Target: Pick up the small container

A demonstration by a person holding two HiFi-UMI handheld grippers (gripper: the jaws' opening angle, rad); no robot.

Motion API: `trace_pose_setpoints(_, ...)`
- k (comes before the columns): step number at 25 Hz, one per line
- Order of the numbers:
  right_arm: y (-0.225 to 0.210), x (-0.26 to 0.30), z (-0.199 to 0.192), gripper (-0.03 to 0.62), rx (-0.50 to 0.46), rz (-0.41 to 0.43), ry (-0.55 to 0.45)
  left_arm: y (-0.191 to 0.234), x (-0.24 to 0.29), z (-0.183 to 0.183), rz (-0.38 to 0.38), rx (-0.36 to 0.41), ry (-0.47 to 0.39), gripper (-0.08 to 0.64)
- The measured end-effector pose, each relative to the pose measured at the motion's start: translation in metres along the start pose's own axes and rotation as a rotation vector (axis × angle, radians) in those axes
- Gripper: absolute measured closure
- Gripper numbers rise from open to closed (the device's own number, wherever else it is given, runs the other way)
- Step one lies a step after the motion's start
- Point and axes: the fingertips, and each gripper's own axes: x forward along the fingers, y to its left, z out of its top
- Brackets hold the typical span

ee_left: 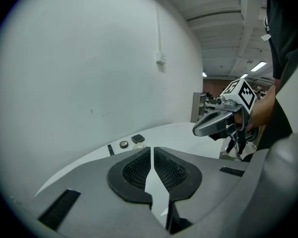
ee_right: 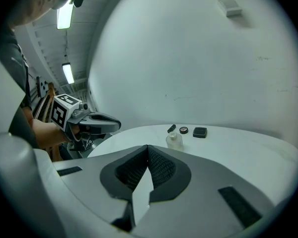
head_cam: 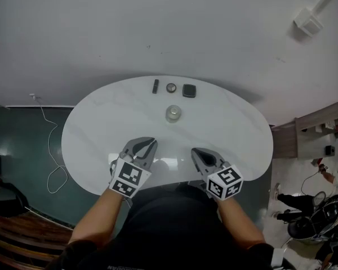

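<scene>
On the far half of a white oval table (head_cam: 96, 134) stands a small clear glass jar (head_cam: 173, 113) with a pale lid. Behind it lie a black stick (head_cam: 155, 86), a small round tin (head_cam: 171, 87) and a black square case (head_cam: 189, 90) in a row. My left gripper (head_cam: 151, 142) and right gripper (head_cam: 195, 151) hover side by side over the near edge, both shut and empty, well short of the jar. The right gripper view shows the jar (ee_right: 174, 140) ahead of the shut gripper (ee_right: 148, 147). In the left gripper view the jar (ee_left: 138, 146) peeks over the closed gripper (ee_left: 152, 148).
A plain white wall rises right behind the table. A white cable (head_cam: 52, 151) trails over the dark floor on the left. Wooden shelving (head_cam: 321, 122) and cluttered gear stand on the right. The person's torso is against the table's near edge.
</scene>
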Motion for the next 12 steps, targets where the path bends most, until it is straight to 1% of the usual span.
trace_pose_setpoints(3,-0.007,0.003,0.004,0.598,-0.009,0.016,0.003,0.004,0.007,-0.001,0.014,-0.022,0.008,0.541)
trace_pose_setpoints(6,-0.015,0.004,0.005,0.598,-0.006,0.026,0.007,0.004,0.015,0.001,0.028,-0.027,0.015,0.540)
trace_pose_setpoints(12,-0.027,0.003,0.005,0.598,-0.001,0.049,0.014,0.011,0.038,-0.008,0.058,-0.028,0.059,0.469)
